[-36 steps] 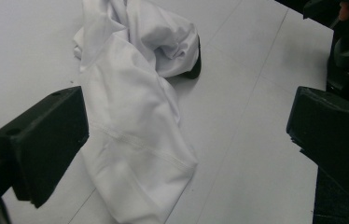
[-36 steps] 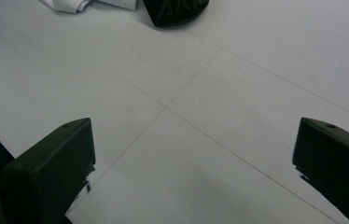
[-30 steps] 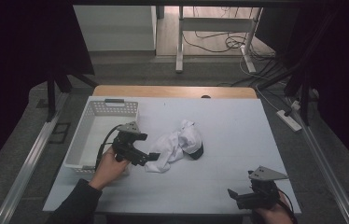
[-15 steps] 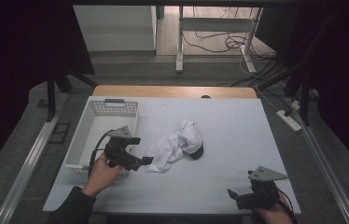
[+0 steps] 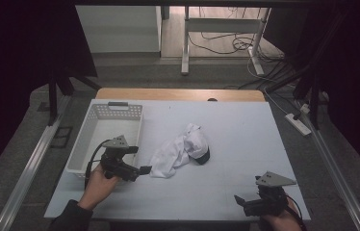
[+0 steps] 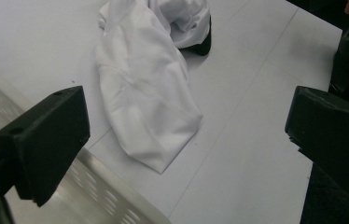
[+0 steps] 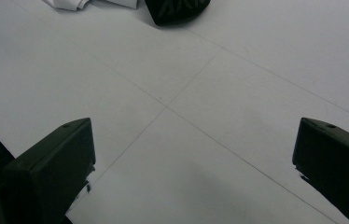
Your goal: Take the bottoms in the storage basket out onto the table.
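in the high view the left gripper (image 5: 139, 169) has drawn back from the white garment (image 5: 178, 153) toward the white basket (image 5: 102, 139), so it looks let go, crumpled at the table's (image 5: 245, 120) centre; the right gripper (image 5: 241, 201) stays near the front edge. the left gripper view has its jaws spread, empty, the garment ahead. the right gripper view shows jaws spread over bare table.

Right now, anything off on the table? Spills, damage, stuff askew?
No spills or damage show. The one untidy thing is the white garment, lying crumpled mid-table with a dark part at its right edge, outside the white basket. Both the left gripper and the right gripper are open and hold nothing.
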`<state>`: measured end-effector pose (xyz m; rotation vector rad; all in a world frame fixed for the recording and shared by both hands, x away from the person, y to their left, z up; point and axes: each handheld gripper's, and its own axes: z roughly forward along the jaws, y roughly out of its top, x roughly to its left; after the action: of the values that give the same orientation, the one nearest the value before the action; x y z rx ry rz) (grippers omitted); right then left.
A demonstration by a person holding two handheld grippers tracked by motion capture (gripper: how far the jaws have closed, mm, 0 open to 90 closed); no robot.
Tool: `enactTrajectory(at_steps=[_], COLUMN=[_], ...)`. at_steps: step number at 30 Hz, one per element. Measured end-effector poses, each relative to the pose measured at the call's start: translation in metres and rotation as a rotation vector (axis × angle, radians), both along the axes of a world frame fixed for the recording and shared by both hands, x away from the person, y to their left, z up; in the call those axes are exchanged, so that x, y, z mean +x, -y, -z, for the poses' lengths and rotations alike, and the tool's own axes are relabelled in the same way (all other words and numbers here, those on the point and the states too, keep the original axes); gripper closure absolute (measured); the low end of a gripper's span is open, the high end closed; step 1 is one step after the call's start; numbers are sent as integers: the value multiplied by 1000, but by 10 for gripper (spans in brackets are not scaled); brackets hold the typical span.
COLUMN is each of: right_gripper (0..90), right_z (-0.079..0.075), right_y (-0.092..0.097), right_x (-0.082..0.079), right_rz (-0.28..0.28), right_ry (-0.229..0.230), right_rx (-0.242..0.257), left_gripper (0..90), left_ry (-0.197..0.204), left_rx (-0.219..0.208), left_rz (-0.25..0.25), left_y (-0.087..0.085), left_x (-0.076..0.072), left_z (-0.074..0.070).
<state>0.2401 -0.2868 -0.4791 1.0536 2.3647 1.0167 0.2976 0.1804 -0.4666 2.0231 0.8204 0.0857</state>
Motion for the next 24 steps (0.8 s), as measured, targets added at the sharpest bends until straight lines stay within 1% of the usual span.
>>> enactTrajectory(at_steps=[9,15,24], right_gripper=[0,0,0], right_z=[0,0,0], right_y=[0,-1,0], right_x=[0,0,0], right_rz=[0,0,1], right_ry=[0,-1,-1], right_rx=[-3,-6,-6], left_gripper=[13,15,16], left_ry=[9,1,7], left_rx=[-4,-8,-16], left_rz=[-11,-23,-45], left_y=[-6,-12,-21], left_x=[-9,-14,-25], left_z=[1,4,4])
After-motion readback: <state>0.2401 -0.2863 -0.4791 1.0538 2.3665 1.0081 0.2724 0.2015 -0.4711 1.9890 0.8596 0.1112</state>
